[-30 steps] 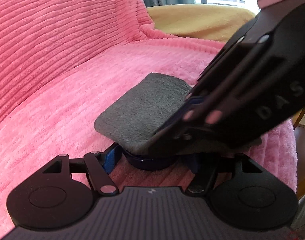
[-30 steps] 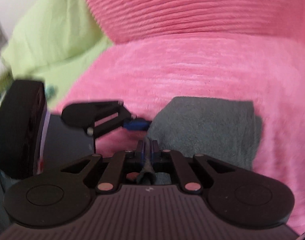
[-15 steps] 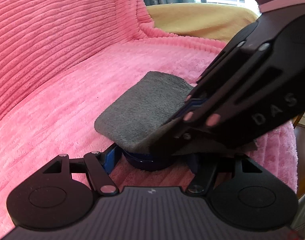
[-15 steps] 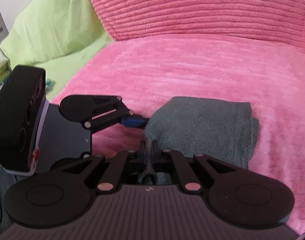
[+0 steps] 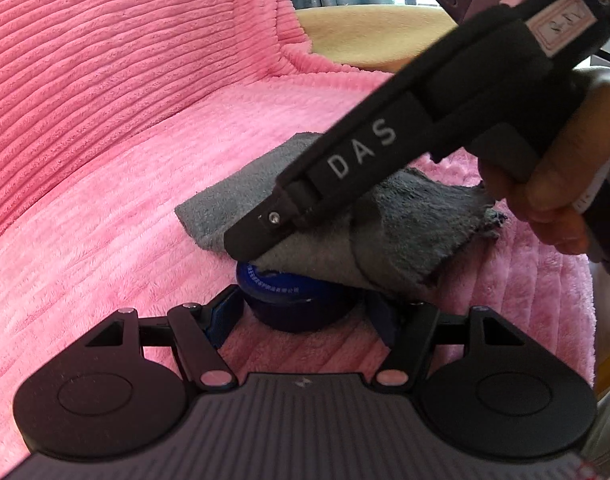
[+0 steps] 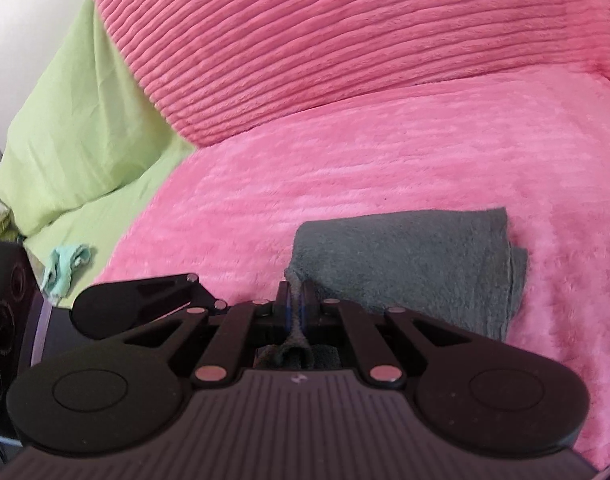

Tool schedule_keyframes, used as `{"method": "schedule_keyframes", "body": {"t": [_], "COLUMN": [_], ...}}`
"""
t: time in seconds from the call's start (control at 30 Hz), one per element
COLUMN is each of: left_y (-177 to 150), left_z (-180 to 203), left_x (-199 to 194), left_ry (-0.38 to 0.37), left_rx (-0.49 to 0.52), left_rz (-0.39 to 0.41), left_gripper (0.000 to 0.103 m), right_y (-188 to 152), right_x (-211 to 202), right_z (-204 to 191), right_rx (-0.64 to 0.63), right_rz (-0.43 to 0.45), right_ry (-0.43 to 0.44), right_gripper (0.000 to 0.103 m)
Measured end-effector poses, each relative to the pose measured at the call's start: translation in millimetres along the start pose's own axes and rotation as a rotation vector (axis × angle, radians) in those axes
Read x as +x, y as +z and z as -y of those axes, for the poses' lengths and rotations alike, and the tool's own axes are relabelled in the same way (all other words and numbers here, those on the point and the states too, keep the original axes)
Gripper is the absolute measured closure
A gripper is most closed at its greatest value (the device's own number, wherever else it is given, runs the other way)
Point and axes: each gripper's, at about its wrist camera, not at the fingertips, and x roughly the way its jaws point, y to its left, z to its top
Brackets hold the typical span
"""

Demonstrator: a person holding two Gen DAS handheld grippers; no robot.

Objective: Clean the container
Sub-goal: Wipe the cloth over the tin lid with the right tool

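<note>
Left wrist view: we found the left gripper clamped on a round dark-blue container, its jaws pressed against the two sides. The container sat on a pink ribbed blanket, close in front of the camera. A grey cloth lay draped over the container's top, covering the far part of the lid and leaving the near blue rim with its pale lettering in sight. The right gripper came in from the upper right, its black body marked "DAS", its tip down on the cloth just above the container. A hand gripped its handle at the right edge. Behind the blanket we noted a yellow cushion and curtains.

Right wrist view: we saw the right gripper with its jaws drawn together, pinching a fold of the grey cloth; the rest of the cloth spread ahead and to the right on the pink blanket. The left gripper showed at the lower left. The container was hidden from here. A green sheet lay at the left, with a small teal rag on it.
</note>
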Motion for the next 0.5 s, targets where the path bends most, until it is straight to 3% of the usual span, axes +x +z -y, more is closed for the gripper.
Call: {"method": "schedule_keyframes", "body": {"t": [0.17,0.5], "left_y": [0.3,4.8], "left_z": [1.6,-6.1], "left_x": [-0.7,-0.7], "left_ry": [0.010,-0.004], "left_rx": [0.014,-0.003], "left_rz": [0.007,0.003], "left_gripper": [0.036,0.037], "right_y": [2.3,4.2], "right_x": [-0.5,-58.8], "right_z": [15.4,1.6], "right_rx": [0.075,0.006], "right_rz": [0.031,0.086], "right_ry": [-0.006,0.069], "right_gripper": [0.102,0.099]}}
